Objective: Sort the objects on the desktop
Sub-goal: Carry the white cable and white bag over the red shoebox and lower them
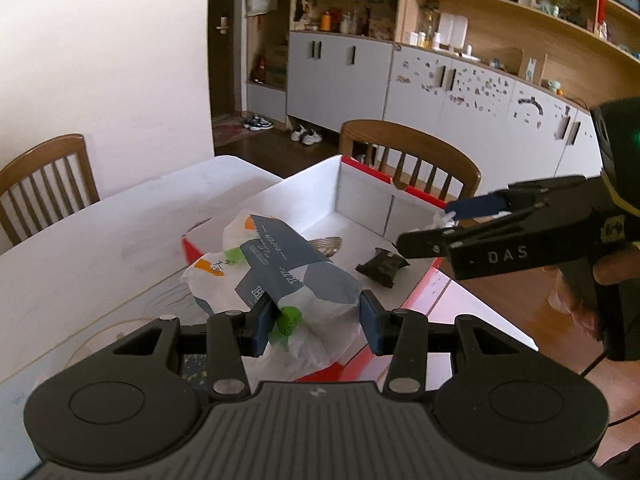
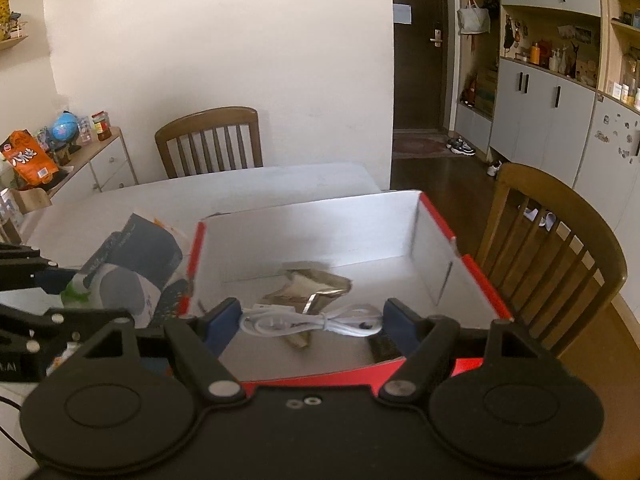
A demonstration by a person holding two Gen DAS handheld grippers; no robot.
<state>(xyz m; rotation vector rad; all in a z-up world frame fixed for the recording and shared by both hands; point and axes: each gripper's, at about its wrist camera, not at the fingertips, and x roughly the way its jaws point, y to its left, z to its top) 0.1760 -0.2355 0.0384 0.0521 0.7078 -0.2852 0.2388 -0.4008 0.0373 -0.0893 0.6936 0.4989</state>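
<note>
- The left gripper pinches a crumpled tissue pack between its blue pads, just short of the red-rimmed white box.
- The right gripper grips a coiled white cable above the box interior.
- A black wrapper and a silvery wrapper lie inside, ahead of the pads.

2 wooden chairs flank the white table; grey cabinets behind.
</note>
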